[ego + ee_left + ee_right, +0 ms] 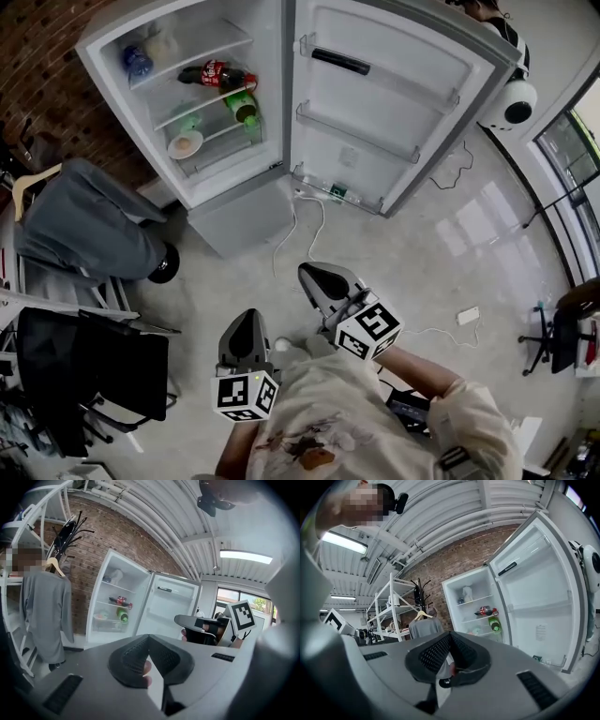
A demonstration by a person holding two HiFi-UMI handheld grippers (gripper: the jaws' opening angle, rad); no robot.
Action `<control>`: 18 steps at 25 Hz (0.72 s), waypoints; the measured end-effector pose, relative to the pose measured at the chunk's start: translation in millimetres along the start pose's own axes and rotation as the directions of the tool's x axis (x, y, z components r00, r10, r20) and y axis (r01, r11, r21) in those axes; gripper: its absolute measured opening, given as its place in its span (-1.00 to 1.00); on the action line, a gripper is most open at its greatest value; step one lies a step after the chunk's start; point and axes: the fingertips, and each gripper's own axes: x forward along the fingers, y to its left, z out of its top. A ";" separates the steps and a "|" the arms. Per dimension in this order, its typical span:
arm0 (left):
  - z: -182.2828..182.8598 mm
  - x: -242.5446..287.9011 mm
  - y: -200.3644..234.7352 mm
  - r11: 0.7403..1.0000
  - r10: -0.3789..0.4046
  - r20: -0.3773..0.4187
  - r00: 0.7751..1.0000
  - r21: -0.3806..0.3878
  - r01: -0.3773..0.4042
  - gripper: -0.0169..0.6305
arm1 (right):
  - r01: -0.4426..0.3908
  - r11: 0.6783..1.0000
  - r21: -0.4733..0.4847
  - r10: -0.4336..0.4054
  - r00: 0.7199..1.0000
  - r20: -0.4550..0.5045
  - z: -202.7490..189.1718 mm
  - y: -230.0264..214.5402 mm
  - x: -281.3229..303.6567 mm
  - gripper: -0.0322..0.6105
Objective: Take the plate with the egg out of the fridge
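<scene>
From above, we see the white fridge standing open, its door swung wide to the right. The plate sits on a lower wire shelf, and the egg on it is only a pale round blob. A cola bottle lies on its side on the shelf above, with a green bottle between the two. Our left gripper and right gripper hang over the glossy floor, well apart from the fridge. In the left gripper view, the ribbed black pads meet at the tip in a narrow V with nothing between them. The plate shows far off inside the fridge. In the right gripper view, the dimpled rubber pads likewise close to a point and grip nothing. Beyond them we see a rough brick wall and the plate on its shelf, just below the green bottle.
</scene>
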 end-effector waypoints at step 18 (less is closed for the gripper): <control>16.7 13.5 55.6 1.000 0.027 0.030 0.999 -0.014 -0.026 -0.92 | -0.011 1.000 -0.006 0.011 1.000 -0.021 -9.8 14.2 36.2 -0.88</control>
